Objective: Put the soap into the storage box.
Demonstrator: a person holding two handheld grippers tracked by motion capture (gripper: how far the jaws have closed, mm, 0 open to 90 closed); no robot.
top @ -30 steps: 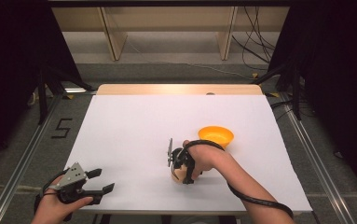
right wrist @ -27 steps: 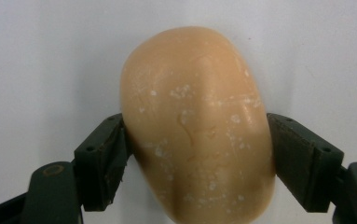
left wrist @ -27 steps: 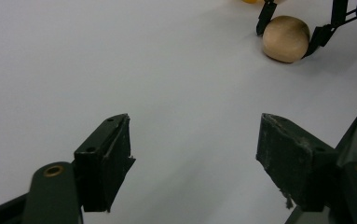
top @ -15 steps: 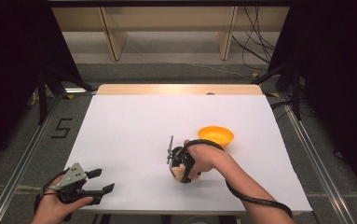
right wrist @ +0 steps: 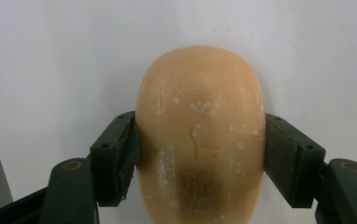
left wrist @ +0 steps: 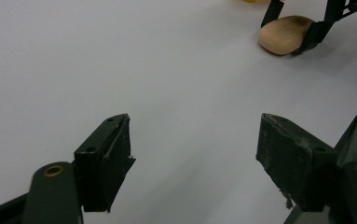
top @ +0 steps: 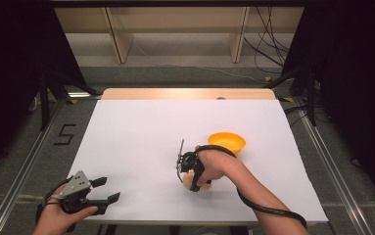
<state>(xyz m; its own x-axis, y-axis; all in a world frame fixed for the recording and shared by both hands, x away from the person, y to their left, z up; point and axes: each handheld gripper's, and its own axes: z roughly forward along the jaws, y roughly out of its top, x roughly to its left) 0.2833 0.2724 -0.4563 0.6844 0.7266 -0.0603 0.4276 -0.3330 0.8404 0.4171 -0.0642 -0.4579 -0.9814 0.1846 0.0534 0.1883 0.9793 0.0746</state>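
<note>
White covering spreads across a table (top: 141, 147) seen from above, with a strip of bare wood along its far edge, grey floor around it and dark curtains on both sides. A black numeral 5 (top: 65, 134) is marked on the floor to the left of the table.

Near the front middle of the table, the person's right hand (top: 218, 166) holds the right gripper (top: 193, 182), pointed down at the surface. Its two black jaws press against opposite sides of a tan, rounded potato-like object (right wrist: 199, 140), which lies on the white surface. In the right gripper view both pads touch the object's flanks, and a dark smudge marks the end nearest the camera. The left gripper view shows the same object (left wrist: 285, 34) farther off, resting on the table between those jaws.

Just beyond the right hand, toward the right, sits an orange bowl (top: 227, 142), upright and apart from the object.

At the front left corner, the person's left hand (top: 60, 215) holds the left gripper (top: 107, 190) low over the table edge. Its jaws stand wide apart with nothing between them, only bare white surface below.

A black cable (top: 268, 209) trails from the right gripper along the forearm.
</note>
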